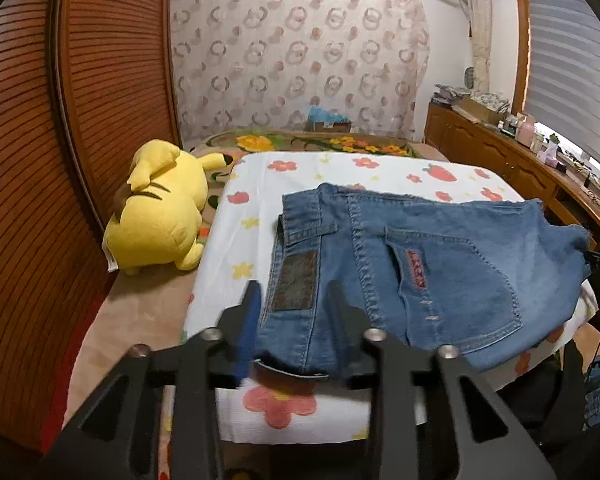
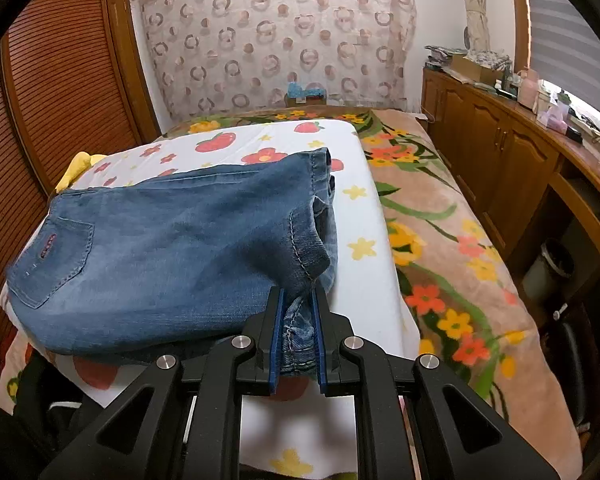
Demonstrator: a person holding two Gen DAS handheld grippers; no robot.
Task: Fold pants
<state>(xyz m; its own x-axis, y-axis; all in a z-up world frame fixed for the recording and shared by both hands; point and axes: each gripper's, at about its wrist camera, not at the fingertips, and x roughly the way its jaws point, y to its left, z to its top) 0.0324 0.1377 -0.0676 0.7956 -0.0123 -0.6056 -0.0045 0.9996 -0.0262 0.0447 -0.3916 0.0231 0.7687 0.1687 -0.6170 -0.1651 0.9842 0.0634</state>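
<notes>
We see the folded jeans (image 1: 400,264) lying at mid-frame on the flowered pad (image 1: 260,184), the waistband at lower centre. Our left gripper (image 1: 296,292) stands partly open astride that waistband, pads clear of it. Our right gripper (image 2: 298,320) is clamped on the bunched hem corner (lower centre of its view). We would lay that corner flat before letting go, then smooth it.
</notes>
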